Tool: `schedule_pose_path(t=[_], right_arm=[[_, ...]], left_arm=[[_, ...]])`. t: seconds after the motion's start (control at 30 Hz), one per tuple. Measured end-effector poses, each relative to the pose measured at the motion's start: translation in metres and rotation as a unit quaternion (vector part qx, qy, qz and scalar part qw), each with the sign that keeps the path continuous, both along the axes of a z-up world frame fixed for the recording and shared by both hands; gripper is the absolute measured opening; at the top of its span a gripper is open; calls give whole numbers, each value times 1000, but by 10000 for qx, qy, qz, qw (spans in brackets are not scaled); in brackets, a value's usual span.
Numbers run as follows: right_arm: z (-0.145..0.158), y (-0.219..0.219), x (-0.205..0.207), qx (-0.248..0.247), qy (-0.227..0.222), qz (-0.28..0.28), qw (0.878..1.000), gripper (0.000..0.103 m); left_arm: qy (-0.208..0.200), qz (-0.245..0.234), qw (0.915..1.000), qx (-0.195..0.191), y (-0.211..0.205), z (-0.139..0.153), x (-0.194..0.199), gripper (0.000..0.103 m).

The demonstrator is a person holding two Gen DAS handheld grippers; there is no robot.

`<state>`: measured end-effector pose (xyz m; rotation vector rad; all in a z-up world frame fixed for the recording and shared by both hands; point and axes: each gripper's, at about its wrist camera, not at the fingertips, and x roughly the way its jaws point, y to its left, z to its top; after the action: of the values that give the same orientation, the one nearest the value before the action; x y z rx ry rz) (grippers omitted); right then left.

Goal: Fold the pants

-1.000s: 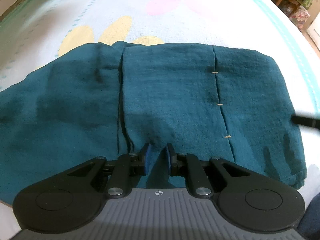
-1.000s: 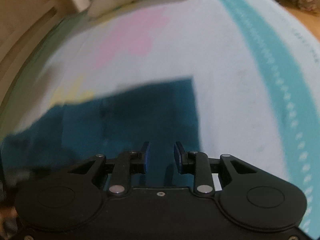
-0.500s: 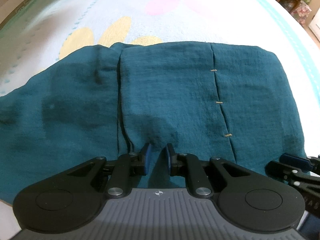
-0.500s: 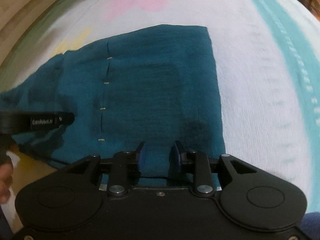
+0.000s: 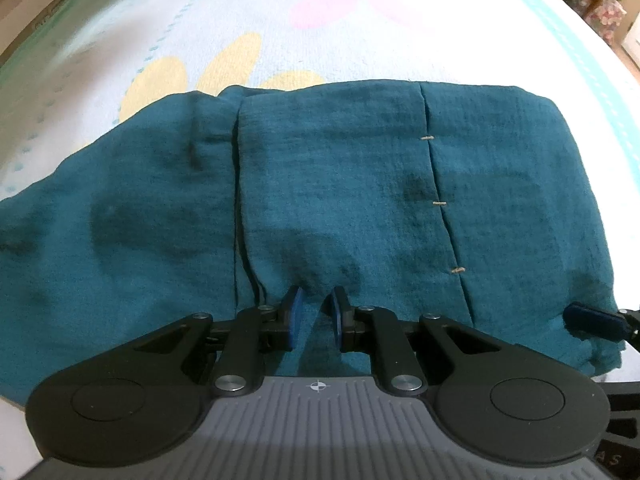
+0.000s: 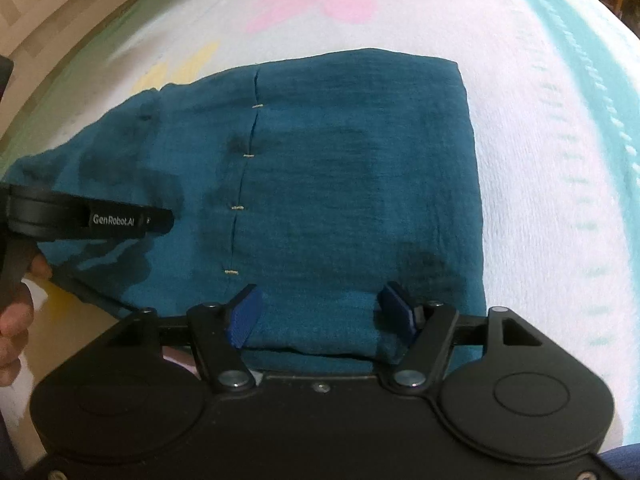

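pants (image 5: 340, 200): folded, flat on bed (image 5: 360, 40) near its front edge | my left claw (image 5: 314, 312): pinching pants' near hem | my right claw (image 6: 320, 308): opening, hem loose between its pads

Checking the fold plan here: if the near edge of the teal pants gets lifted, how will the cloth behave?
The pants will probably drape limply: the weave is thin and crinkled, lying in soft wrinkles. They look light, so lifting should take little force. The stacked layers may slide apart, since an edge between them already lies loose on top.
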<state>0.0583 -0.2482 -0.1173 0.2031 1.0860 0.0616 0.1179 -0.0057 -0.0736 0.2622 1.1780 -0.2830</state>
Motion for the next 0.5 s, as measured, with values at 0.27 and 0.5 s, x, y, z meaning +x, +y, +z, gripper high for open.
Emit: schedule_pose_path(t=[0.27,0.5], right_arm=[[3,4,-5,-116,-18,71,9999,72],[2,4,-5,-132,-25,67,9999,72]], left_arm=[[-97,-74,9998,125,-5,1,-8,16],[-144,-50,9995,278,2,7,-31,16]])
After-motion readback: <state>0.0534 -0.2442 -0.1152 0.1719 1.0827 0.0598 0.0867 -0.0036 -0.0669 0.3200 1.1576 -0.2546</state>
